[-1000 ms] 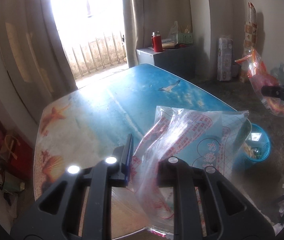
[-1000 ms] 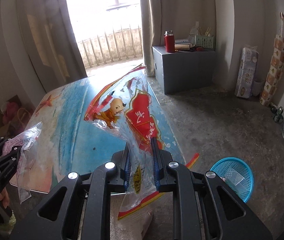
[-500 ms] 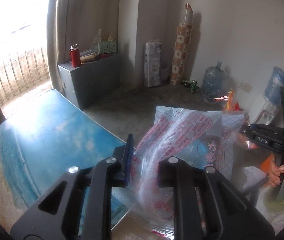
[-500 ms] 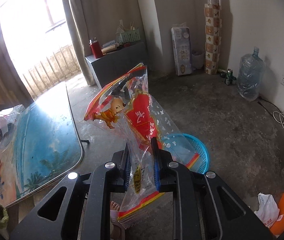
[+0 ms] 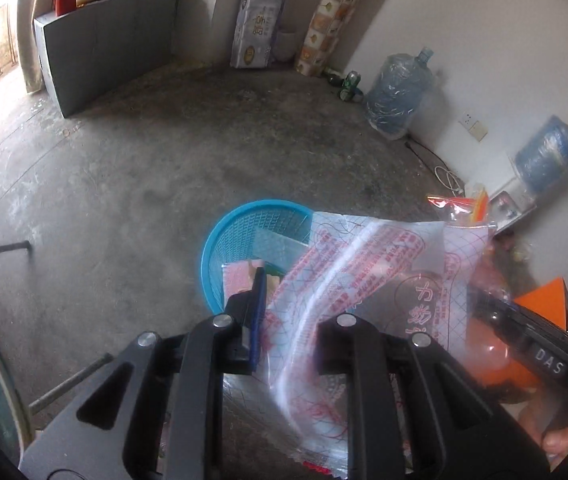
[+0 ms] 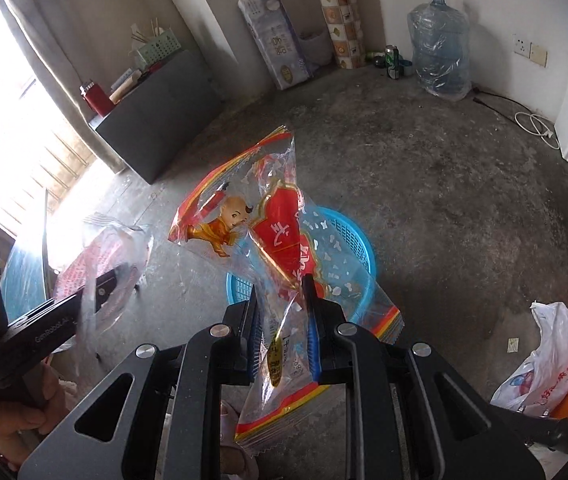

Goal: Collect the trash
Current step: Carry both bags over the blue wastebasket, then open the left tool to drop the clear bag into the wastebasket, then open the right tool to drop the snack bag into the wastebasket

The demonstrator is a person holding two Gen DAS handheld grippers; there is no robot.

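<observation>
Both wrappers held over the blue basket

We have our left gripper (image 5: 292, 320) clamped on a clear wrapper with red print (image 5: 364, 272), its fingers pinched nearly together on the crumpled film, and the wrapper hangs above the right side of the blue basket (image 5: 219, 240) on the concrete floor (image 5: 123, 152). Our right gripper (image 6: 281, 320) grips a red and yellow snack bag (image 6: 279, 236) (the one with a cartoon child printed on it), fingers closed on its lower part, and the bag stands up over the same basket (image 6: 360, 248). A few scraps already lie in the basket. A white plastic bag (image 6: 544, 364) sits on the floor well apart to the right, and a water jug (image 6: 440, 40) stands by the wall.
</observation>
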